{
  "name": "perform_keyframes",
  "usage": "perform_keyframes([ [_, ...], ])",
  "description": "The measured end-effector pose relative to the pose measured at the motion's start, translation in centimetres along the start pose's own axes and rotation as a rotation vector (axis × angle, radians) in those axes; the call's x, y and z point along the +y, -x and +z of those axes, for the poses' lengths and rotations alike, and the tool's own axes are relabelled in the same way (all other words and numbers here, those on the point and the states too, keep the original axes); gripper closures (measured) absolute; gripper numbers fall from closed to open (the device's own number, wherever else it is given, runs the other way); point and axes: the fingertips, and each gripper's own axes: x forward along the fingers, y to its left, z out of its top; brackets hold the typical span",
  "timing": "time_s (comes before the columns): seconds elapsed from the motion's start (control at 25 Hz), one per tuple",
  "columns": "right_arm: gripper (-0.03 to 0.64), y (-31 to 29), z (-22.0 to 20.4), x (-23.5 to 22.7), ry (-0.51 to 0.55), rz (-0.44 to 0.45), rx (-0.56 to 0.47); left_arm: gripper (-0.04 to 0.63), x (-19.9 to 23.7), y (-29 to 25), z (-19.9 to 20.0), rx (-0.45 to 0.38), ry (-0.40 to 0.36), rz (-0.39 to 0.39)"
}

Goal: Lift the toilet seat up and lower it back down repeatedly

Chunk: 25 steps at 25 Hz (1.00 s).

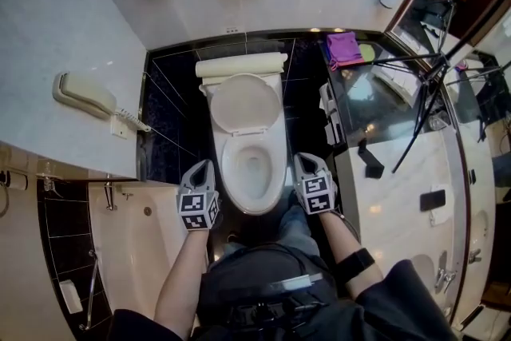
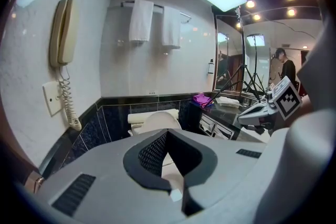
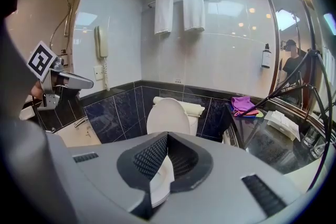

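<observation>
1. A person is standing over a white toilet and looking down at it, holding a gripper in each hand. The left gripper is hovering just beside the left front of the bowl, and the right gripper just beside its right front.
2. Both grippers are showing jaws pressed together at the tips, clenched on nothing. The white showing through the gap behind the pads is the toilet beyond.
3. The lid is standing upright at the far end, leaning toward the wall.
4. The toilet seat appears to be lying flat as a broad white ring on the bowl, though I cannot rule out that it is folded up against the lid. Neither gripper is touching it.
5. By its looks, the seat is a stiff, glossy plastic ring of modest weight. It is hinged at the far end, so it will likely be pivoting rather than coming free.
6. The best hold is probably the near front edge, farthest from the hinge, with the jaws pinching the rim or hooking under it. The smooth gloss is inviting slips, and a released seat could slam.
7. A wall phone is hanging to the left, and a dark counter is running along the right.
</observation>
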Motion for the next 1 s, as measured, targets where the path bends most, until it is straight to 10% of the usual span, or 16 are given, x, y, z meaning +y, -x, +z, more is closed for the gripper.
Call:
perform_keyframes([
  [0.76,0.595,-1.9,-0.6,-2.3,-0.025,-0.036,0.037,0.595,-1.0,-1.8,-0.1,-0.001,-0.024,0.006],
  [1.0,0.489,-4.1,-2.8,-3.2,-0.122,-0.014,0.086,0.595,-1.3,-3.4,-0.5,-0.02,-0.055,-0.013],
])
